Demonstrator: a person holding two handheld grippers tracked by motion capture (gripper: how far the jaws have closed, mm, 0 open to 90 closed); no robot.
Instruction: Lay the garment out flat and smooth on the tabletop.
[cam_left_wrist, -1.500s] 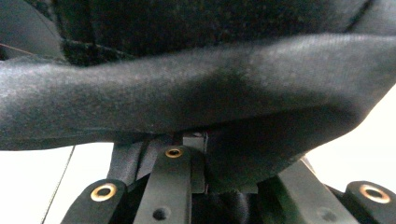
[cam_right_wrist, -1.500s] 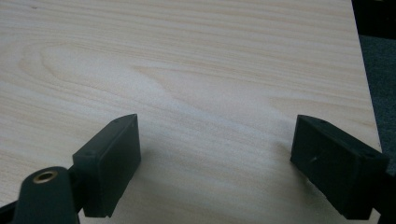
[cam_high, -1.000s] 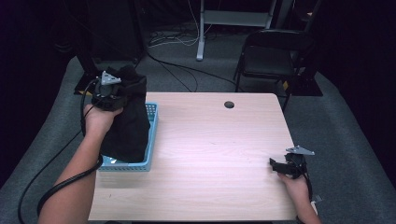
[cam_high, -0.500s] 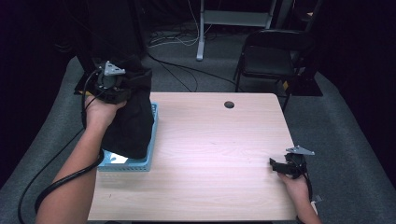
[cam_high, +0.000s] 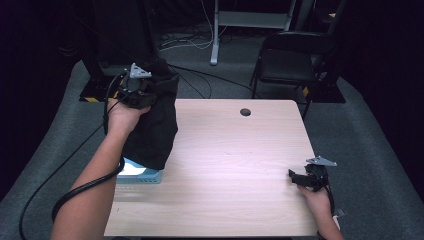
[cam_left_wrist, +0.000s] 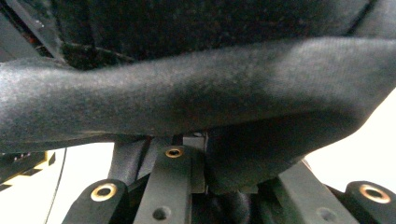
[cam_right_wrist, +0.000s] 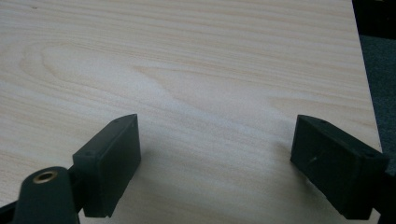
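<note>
Both forearms are bare, with no sleeve showing. The left gripper (cam_high: 136, 90) is black, topped by a grey three-cornered plate, and a thick black cable trails from it along the forearm. The right gripper (cam_high: 306, 177) is black too, with its own grey plate. Its jaws are blocky, matt black pads on black arms set with a brass-coloured eyelet (cam_right_wrist: 45, 177).
</note>
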